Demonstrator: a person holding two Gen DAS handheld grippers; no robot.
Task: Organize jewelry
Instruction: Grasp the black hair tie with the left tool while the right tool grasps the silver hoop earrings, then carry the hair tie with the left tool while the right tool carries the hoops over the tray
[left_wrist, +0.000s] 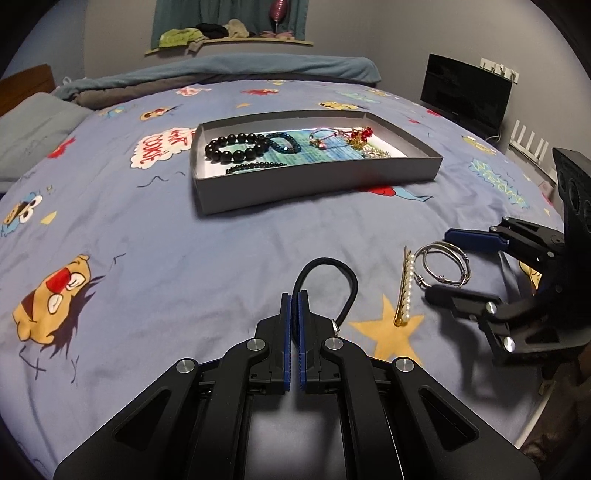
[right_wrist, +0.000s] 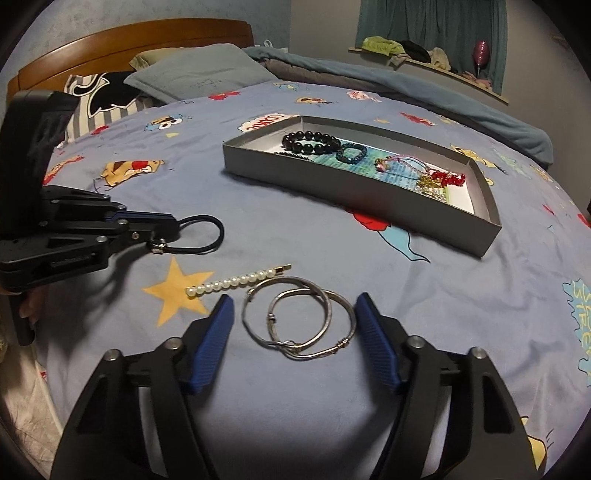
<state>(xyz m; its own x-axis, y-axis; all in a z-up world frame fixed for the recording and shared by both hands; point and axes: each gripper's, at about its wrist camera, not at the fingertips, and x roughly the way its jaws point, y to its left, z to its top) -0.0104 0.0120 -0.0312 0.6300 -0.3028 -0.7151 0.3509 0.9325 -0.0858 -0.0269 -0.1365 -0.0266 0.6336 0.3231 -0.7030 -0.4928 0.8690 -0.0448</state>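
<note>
A bed (left_wrist: 207, 251) carries a grey tray (left_wrist: 317, 181) of beads mid-sheet. The left gripper (left_wrist: 294, 299) is clamped on a black hair tie (left_wrist: 345, 280). The right gripper (right_wrist: 295, 314) stands half-open around silver bangles (right_wrist: 299, 325), pads apart from them. Sheet writing: "COOKIE".

Low in the frame we see a black hair tie (left_wrist: 325, 280), looped on the bedsheet with one end pinched. To its right lies a pearl hair clip (left_wrist: 406, 291), then three overlapping silver bangles (left_wrist: 443, 267), flat. In the upper middle sits a shallow grey box (left_wrist: 295, 184) holding a black bead bracelet (left_wrist: 236, 147), a teal bracelet (left_wrist: 284, 144) and red-and-gold pieces (left_wrist: 360, 134).
</note>
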